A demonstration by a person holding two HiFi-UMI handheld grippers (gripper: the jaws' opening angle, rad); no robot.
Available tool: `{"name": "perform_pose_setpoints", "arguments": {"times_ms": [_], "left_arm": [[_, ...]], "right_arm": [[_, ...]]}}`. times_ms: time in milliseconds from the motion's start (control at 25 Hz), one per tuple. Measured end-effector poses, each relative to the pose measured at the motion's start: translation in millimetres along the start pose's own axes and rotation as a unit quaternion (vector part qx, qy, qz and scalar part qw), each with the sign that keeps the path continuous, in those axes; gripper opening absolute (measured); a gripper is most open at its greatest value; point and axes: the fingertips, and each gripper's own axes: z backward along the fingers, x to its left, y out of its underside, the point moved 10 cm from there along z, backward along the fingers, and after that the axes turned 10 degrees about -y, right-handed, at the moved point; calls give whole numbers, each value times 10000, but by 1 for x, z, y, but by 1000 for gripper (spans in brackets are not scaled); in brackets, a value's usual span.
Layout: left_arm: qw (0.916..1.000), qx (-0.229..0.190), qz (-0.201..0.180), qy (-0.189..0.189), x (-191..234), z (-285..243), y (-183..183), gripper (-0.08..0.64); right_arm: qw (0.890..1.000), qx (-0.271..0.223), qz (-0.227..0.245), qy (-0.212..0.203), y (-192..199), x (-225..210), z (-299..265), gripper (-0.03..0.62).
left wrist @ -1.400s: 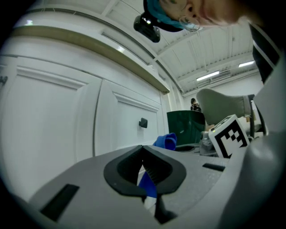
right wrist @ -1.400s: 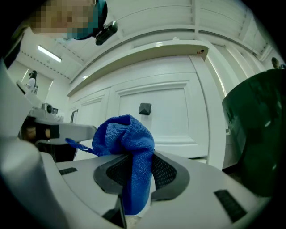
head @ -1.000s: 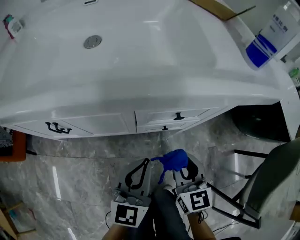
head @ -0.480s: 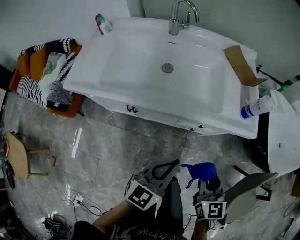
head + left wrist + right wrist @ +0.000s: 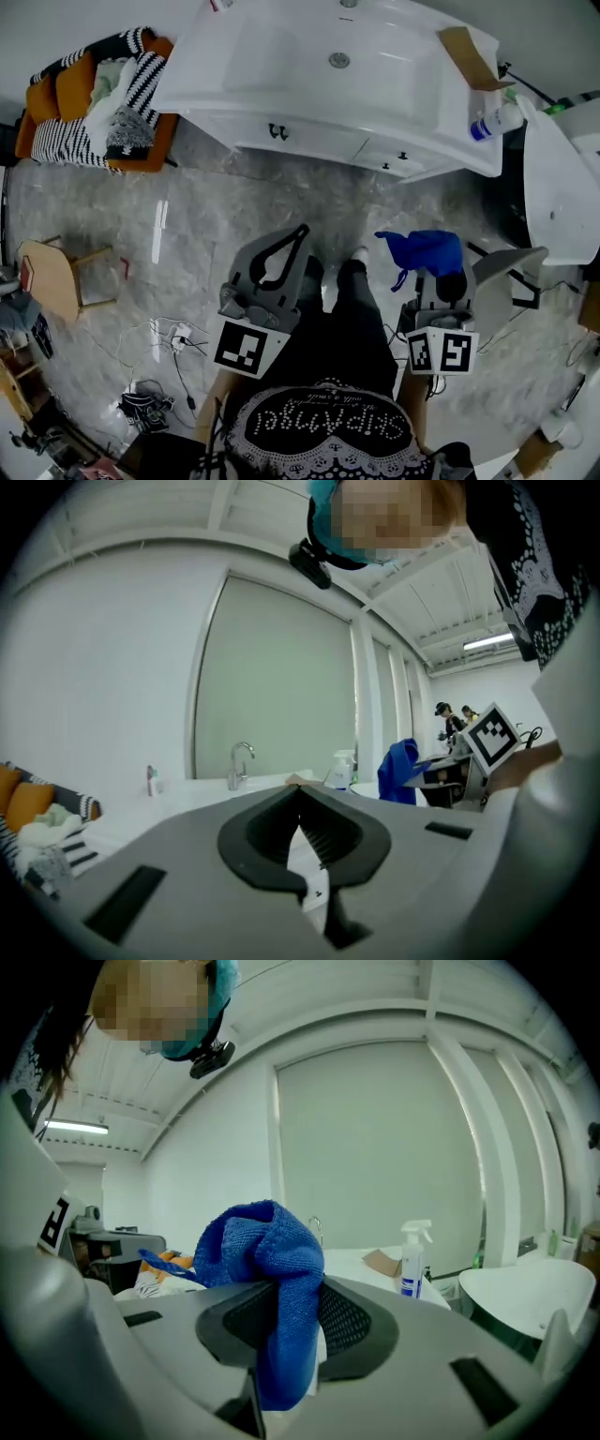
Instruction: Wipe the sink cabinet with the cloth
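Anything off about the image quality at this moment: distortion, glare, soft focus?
Head view: sharp, with wide-angle bowing along the sink cabinet and a glare streak on the marble floor. Left gripper view: fisheye with dark corners; the left gripper looks soft near the lens. Right gripper view: same dark corners; the blue cloth in the right gripper is crisp.

**Both grippers low, well short of the sink cabinet**

My left gripper (image 5: 298,236) sits well back from the sink cabinet (image 5: 319,139). Its jaws are closed tip to tip with nothing between them. My right gripper (image 5: 434,281) is level beside it and equally far from the cabinet. Its jaws are clamped on the blue cloth (image 5: 427,251), which bunches above them. Both grippers point toward the cabinet.
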Motion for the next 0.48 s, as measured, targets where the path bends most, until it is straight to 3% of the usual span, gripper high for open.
{"name": "perform_pose_setpoints", "arguments": {"times_ms": [160,360,480], "left_arm": [[9990,-275,65,-359,17,39,8,3],[9986,-512,-125,-102,16,43,0,3],[9979,-517,-267,289,11,36,-5,3]], "right_arm": [[10000,-28,9,33,1,18,11,117],[9998,-131,117,126,-10,25,25,117],[9996,-40,206,189,-11,28,36,117]]}}
